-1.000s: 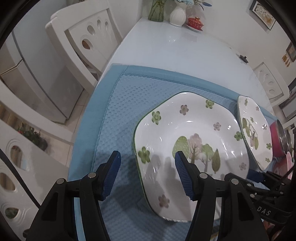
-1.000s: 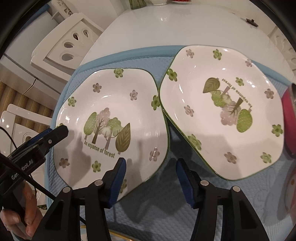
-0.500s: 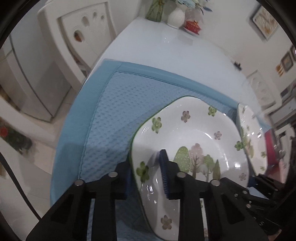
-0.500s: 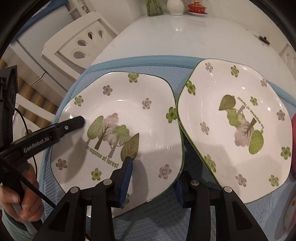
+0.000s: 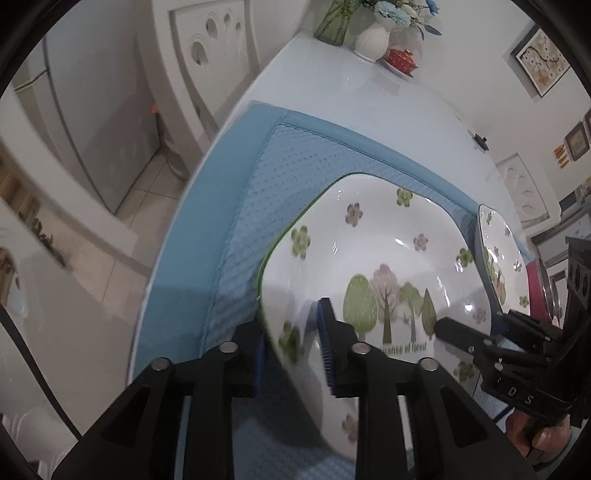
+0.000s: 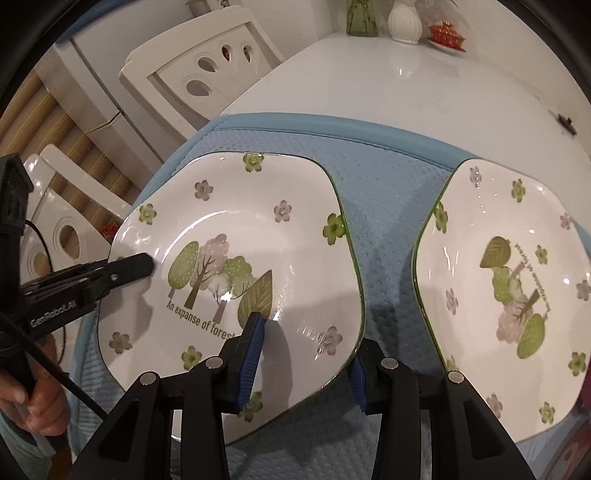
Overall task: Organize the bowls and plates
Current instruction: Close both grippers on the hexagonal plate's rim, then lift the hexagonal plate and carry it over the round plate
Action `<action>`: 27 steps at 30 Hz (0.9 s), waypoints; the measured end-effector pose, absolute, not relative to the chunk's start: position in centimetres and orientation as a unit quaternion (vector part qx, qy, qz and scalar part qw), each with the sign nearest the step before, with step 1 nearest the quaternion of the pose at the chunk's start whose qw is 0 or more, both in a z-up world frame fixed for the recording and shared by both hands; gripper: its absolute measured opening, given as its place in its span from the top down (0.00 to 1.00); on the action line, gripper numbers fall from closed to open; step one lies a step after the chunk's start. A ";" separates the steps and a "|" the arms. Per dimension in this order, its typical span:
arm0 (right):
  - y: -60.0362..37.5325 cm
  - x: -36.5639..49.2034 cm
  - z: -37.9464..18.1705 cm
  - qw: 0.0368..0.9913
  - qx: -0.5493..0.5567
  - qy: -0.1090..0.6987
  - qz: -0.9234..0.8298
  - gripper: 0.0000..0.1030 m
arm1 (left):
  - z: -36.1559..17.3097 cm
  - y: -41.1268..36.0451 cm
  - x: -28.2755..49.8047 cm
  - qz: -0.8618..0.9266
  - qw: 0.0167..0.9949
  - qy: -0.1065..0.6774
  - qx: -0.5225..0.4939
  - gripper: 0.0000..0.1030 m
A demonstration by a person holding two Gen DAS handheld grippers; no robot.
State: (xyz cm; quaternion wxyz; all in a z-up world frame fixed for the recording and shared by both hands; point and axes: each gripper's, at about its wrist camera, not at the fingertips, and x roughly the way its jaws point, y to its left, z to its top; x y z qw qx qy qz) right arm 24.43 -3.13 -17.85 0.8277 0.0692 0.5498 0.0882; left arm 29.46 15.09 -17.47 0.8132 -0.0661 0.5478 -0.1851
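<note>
A white squarish plate with green flowers and a forest picture is lifted and tilted over the blue mat. My left gripper is shut on its left rim. My right gripper is shut on its near right corner; the plate also shows in the right wrist view. A second matching plate lies flat on the mat to the right, apart from the first; its edge shows in the left wrist view.
The mat covers the near end of a white table. A glass vase, a white vase and a red dish stand at the far end. White chairs stand left. A red object sits far right.
Both grippers went from open around the plate's edges to shut on them. The left plate has risen, tilted and moved away from the right plate.
</note>
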 end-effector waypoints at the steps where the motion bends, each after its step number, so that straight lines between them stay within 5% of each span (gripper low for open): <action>1: -3.2 24.7 -17.9 0.827 0.074 0.550 0.091 0.61 | -17.6 14.8 29.7 -0.192 0.816 0.542 -0.064 0.69; 19: -2.7 21.4 -14.9 0.863 0.051 0.490 0.110 0.62 | -13.4 14.7 24.6 -0.217 0.848 0.483 -0.035 0.73; 27: -4.0 20.3 -17.6 0.840 0.073 0.527 0.109 0.68 | -15.5 14.5 24.2 -0.211 0.833 0.510 -0.039 0.81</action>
